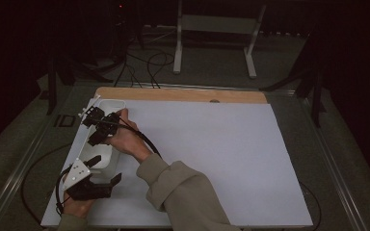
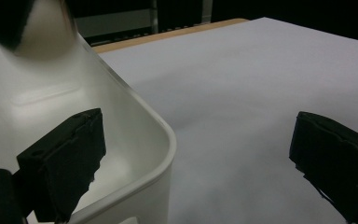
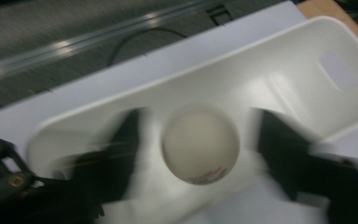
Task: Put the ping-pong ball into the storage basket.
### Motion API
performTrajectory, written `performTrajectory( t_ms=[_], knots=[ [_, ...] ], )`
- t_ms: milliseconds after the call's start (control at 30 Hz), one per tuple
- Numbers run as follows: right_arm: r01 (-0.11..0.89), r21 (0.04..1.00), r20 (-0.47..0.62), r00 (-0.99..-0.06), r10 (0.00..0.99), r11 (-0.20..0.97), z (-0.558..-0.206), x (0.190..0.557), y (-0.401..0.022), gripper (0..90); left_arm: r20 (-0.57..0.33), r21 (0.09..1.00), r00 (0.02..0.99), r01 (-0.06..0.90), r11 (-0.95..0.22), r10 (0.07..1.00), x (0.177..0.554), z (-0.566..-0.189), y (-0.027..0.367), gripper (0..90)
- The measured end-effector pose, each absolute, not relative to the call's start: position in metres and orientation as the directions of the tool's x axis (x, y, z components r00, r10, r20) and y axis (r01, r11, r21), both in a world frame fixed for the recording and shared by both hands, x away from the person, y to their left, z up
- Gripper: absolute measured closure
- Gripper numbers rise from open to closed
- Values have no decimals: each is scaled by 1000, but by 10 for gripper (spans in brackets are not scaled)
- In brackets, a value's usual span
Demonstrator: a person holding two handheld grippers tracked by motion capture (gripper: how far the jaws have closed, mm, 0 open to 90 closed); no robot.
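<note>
White sheeting covers the table (image 1: 212,159) under dim light. On it, near its left edge, lies a long white plastic bin (image 1: 108,107), and inside it a pale ball (image 3: 200,145) sits between the jaws of the right gripper (image 3: 200,149), which stand spread apart with gaps on both sides; the view is blurred. At the bin's near corner, the left gripper (image 2: 196,158) is open too, one jaw inside the rim, the other over the sheet.
</note>
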State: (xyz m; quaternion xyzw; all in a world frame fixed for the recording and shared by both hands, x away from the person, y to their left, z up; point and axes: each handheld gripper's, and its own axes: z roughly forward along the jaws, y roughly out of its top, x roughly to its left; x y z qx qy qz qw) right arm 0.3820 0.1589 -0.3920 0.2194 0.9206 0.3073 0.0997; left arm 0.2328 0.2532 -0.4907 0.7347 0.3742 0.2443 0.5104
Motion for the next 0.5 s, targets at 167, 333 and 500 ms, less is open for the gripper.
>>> performTrajectory(
  t_ms=[167,333,500],
  knots=[
    [359,608,-29,-881,472,708,-392,384,154,102,-23,933,600,300,-199,799,233,-491,253,41],
    [355,610,-33,-882,471,708,-389,384,148,91,-18,932,600,300,-205,800,233,-491,253,42],
    [353,614,-30,-883,468,706,-386,383,141,86,-14,931,599,299,-207,800,233,-491,253,41]
  ],
)
